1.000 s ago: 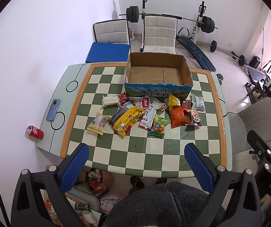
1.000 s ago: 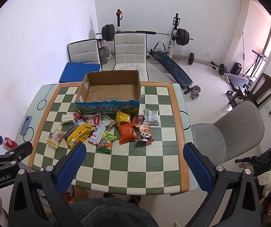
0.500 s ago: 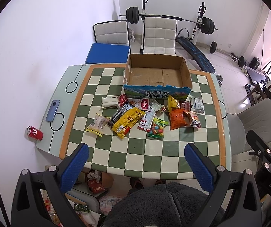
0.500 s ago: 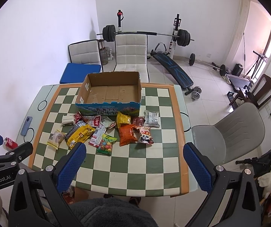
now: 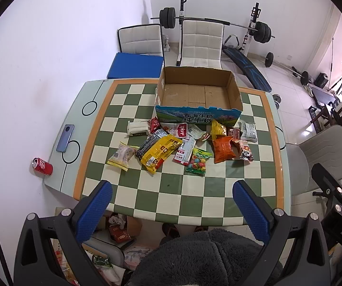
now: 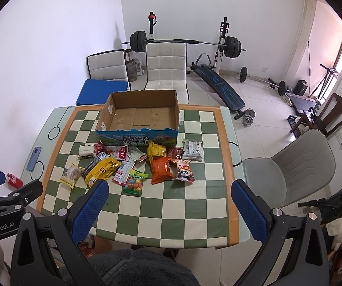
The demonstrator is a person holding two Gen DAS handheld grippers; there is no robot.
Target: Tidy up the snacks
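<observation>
An empty cardboard box (image 5: 198, 93) with a blue printed front stands at the far side of the green-and-cream checkered table (image 5: 194, 200); it also shows in the right wrist view (image 6: 142, 116). Several snack packets lie in a loose pile in front of it, among them a yellow bag (image 5: 159, 151), an orange bag (image 5: 223, 149) and a green candy bag (image 5: 198, 160). My left gripper (image 5: 171, 209) is open and empty, high above the near table edge. My right gripper (image 6: 169, 211) is open and empty, also above the near edge.
A red can (image 5: 42, 166) and a blue phone (image 5: 65, 134) lie on the table's left margin. White chairs (image 5: 202, 43) and a barbell rack stand behind the table. A grey chair (image 6: 290, 166) stands at the right. Clutter lies on the floor under the near edge.
Both views have pulled back slightly from the table; the box and packets sit a little farther away. Both grippers stay open and nothing on the table has moved.
</observation>
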